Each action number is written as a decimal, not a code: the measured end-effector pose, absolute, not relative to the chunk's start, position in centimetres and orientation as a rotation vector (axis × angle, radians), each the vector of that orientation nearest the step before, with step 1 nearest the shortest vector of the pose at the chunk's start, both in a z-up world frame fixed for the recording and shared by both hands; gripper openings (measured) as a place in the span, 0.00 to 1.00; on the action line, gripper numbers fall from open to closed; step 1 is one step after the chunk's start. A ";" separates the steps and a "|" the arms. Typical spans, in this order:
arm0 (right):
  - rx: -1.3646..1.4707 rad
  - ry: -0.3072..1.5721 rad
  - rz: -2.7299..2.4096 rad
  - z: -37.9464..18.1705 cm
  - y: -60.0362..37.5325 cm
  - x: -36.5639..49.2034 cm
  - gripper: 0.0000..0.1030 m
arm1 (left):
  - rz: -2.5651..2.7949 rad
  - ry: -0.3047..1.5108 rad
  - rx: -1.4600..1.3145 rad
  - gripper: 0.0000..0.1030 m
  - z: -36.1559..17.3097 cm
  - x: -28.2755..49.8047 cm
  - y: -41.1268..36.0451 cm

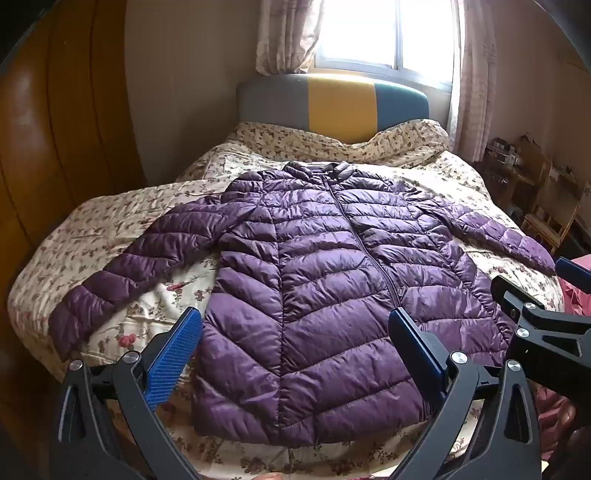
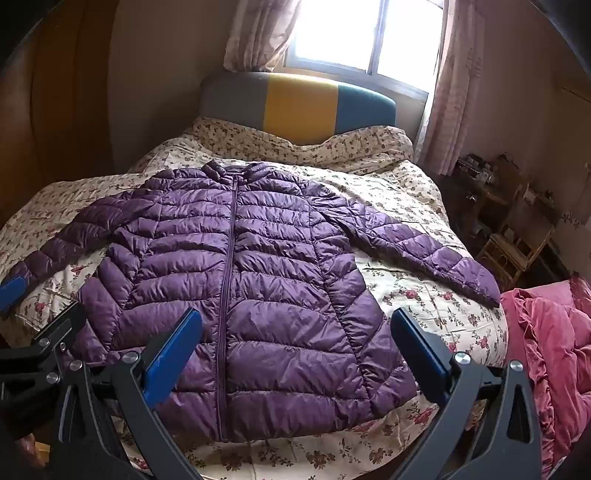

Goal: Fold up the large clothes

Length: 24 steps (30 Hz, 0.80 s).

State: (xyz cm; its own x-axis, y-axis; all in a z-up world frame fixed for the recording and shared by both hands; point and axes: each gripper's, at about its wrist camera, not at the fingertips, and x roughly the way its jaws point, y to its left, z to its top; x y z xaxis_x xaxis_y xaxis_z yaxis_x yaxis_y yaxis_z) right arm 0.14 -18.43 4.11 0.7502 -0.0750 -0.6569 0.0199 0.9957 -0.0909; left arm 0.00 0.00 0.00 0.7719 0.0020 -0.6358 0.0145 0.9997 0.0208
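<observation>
A purple quilted puffer jacket (image 1: pixel 325 280) lies flat and zipped on the floral bed cover (image 1: pixel 110 229), front up, collar toward the headboard, both sleeves spread out to the sides. It also shows in the right wrist view (image 2: pixel 240 295). My left gripper (image 1: pixel 295 332) is open and empty, held above the jacket's hem. My right gripper (image 2: pixel 295 332) is open and empty too, above the hem's right part. The right gripper shows at the right edge of the left wrist view (image 1: pixel 535 314). The left gripper shows at the left edge of the right wrist view (image 2: pixel 33 332).
The headboard (image 1: pixel 332 103) in grey, yellow and teal stands at the far end under a bright window (image 1: pixel 388 33). A pink blanket (image 2: pixel 554 350) lies at the bed's right. A wooden wardrobe (image 1: pixel 55 129) stands left. Cluttered wooden shelves (image 2: pixel 517 221) stand right.
</observation>
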 end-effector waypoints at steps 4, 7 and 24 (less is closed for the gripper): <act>-0.083 0.735 -0.048 4.1 -18.5 0.3 0.98 | -0.008 0.690 0.025 0.97 0.0 0.0 0.0; -0.075 0.723 -0.058 4.0 -18.8 0.3 0.98 | -0.010 0.688 0.024 0.97 0.0 0.1 0.0; -0.077 0.728 -0.051 3.5 -18.8 0.3 0.98 | -0.007 0.687 0.016 0.97 0.1 0.2 0.1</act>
